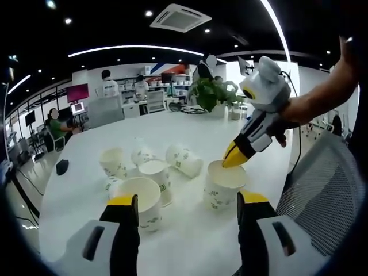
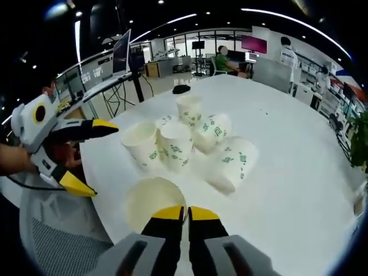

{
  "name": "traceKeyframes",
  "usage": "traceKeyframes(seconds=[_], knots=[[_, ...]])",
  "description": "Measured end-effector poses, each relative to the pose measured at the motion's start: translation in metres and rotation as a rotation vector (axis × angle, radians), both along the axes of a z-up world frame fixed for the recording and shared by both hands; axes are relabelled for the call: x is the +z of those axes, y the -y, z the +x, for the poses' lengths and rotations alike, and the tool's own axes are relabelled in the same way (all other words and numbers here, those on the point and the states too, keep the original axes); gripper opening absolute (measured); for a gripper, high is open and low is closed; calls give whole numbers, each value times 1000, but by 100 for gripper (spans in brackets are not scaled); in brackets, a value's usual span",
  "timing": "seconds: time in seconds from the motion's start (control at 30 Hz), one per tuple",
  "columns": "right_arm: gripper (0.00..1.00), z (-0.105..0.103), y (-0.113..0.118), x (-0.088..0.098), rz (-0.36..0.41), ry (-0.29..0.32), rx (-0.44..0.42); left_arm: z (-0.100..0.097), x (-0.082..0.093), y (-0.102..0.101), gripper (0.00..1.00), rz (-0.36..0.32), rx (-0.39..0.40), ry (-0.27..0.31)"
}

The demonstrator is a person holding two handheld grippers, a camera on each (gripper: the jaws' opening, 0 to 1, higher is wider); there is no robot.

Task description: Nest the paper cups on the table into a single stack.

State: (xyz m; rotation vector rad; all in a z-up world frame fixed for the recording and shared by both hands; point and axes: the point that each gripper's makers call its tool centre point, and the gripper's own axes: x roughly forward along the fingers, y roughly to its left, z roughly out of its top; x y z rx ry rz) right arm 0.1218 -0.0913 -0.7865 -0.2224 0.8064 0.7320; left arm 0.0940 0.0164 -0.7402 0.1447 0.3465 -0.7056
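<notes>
Now the right gripper (image 2: 185,214), jaws pressed together, sits at the six o'clock rim of the nearest paper cup (image 2: 154,201), while the left gripper (image 1: 188,206) hangs spread wide over the table (image 1: 190,241).

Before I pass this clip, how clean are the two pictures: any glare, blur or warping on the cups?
Left gripper view: strong fisheye bend, ceiling lights curve into arcs; the paper cups are fairly sharp, the white table is bright but not blown out. Right gripper view: softer overall, the near cup at the right gripper is pale and low in contrast, and the left gripper smears slightly toward the edge.
</notes>
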Motion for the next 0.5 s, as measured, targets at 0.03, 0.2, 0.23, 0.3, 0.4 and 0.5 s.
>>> traceKeyframes(seconds=[0.03, 0.2, 0.23, 0.3, 0.4, 0.5], knots=[[0, 1, 0, 0, -2, 4, -2, 0, 1, 0, 69, -1, 2, 1], [3, 4, -1, 1, 0, 20, -7, 0, 1, -1, 69, -2, 6, 0], [3, 5, -1, 2, -1, 22, -9, 0, 1, -1, 69, -1, 6, 0], [4, 6, -1, 3, 4, 28, -13, 0, 1, -1, 69, 1, 6, 0], [6, 7, -1, 6, 19, 38, -19, 1, 0, -2, 69, 2, 8, 0], [7, 7, 0, 8, 38, 47, -27, 1, 0, -2, 69, 3, 8, 0]])
